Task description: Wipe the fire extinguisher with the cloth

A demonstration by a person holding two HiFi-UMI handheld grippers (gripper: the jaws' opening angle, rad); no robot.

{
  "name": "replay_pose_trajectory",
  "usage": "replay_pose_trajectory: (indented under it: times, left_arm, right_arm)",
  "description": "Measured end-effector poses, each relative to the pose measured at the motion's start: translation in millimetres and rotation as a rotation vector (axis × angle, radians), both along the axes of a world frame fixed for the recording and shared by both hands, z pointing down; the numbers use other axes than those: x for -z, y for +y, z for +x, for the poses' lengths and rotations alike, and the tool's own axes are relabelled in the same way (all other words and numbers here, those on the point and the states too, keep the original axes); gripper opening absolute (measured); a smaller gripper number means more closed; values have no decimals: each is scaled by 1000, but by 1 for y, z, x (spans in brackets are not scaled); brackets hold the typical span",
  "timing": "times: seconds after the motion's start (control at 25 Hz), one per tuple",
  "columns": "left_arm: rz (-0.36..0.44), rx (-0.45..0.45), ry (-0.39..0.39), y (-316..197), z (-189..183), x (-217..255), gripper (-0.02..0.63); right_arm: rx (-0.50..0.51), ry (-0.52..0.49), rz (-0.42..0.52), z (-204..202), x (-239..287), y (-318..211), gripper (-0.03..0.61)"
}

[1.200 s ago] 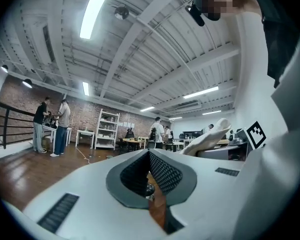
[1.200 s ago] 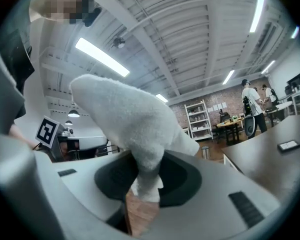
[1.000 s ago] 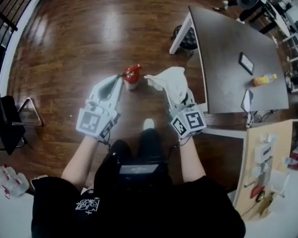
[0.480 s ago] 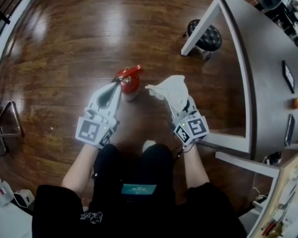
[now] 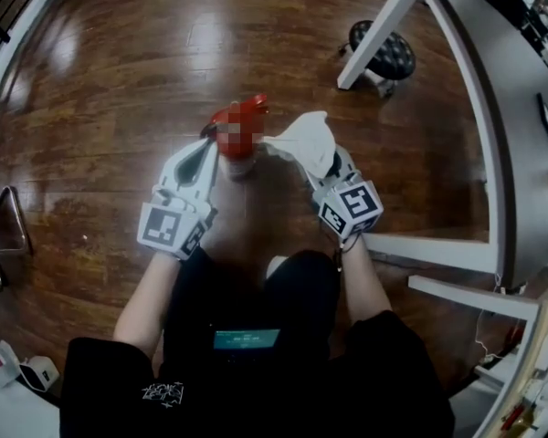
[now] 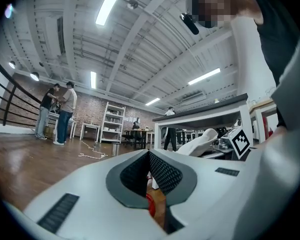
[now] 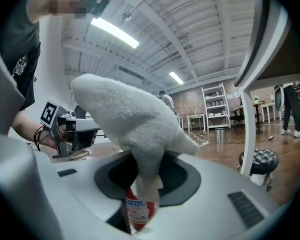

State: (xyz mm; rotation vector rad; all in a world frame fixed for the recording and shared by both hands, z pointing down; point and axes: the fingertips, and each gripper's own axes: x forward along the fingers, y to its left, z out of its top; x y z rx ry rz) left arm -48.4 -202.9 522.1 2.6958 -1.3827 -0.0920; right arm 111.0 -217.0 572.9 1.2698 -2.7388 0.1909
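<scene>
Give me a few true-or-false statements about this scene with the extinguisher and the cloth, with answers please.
1. The right gripper has a white cloth pinched in its jaws. True.
2. The fire extinguisher is blue. False: it is red.
3. The fire extinguisher stands on the table. False: it stands on the wooden floor.
4. A black stool stands by the table's leg. True.
</scene>
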Motion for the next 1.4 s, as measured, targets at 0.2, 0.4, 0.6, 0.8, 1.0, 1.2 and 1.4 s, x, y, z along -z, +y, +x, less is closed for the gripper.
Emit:
replay_pose_trajectory:
  times: [0.2,0.4,0.6,0.8,1.0,1.2,1.4]
  left_arm:
    - [-8,7,14,6,-6,-4,3]
    - [-21,22,24,13,-10,-7,3]
    - [-22,26,18,19,-13,-11,3]
    - [-29,23,31,23,-14,-16,3]
    - [-29,21,26,32,-15,-17,3]
    - [-42,27,21,44,-16,-27,3]
    - [-49,43,15,51,-21,-32,3]
  right_arm:
    - [18,60,2,-4,-6,-5,127]
    - [75,189,-1,-3,-30,-17,127]
    - [199,429,-1,-22,-71,-34,126]
    - [332,713,45,-64,-116,-30,126]
    - [298,634,-10,-75,-146,-25,124]
    - [249,445,-163,-76,-197,-21,124]
    - [173,247,-304,-74,-239,-31,124]
